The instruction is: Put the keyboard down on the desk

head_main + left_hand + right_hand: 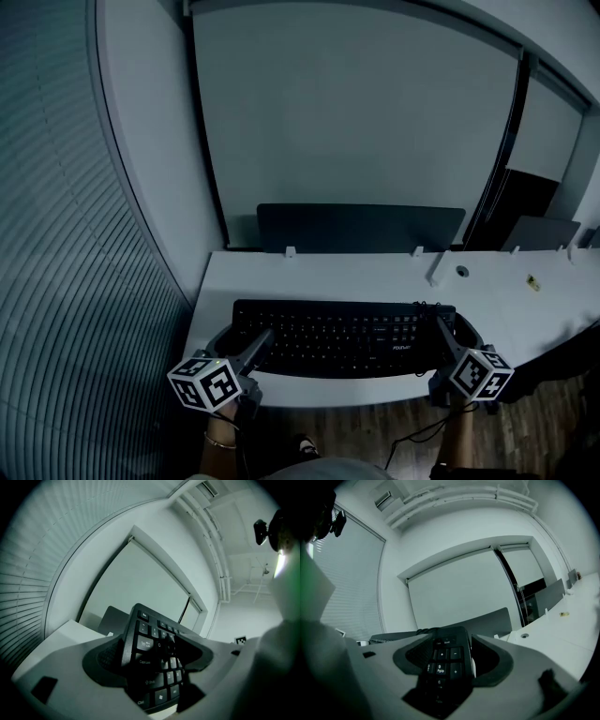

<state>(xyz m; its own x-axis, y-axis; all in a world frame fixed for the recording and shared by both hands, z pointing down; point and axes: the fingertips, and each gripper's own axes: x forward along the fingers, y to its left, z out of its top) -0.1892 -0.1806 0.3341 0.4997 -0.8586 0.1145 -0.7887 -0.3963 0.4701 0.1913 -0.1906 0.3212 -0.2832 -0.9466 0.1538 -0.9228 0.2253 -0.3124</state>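
Black plastic keyboard [342, 337] clamped by left gripper [240, 339] and right gripper [448, 333].
Only the head view shows its whole length.

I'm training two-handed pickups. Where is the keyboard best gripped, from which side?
Its two short ends, coming from the front edge of the desk: the keyboard is long, thin and flat, and the left hand-held gripper and right hand-held gripper clamp there.

Slatted blinds [66, 234] fill the left side. A dark divider panel [361, 228] stands far centre, with a pale roller shade [356, 122] behind it. To the right lie a round grommet [461, 271] and a small yellowish item [532, 282].
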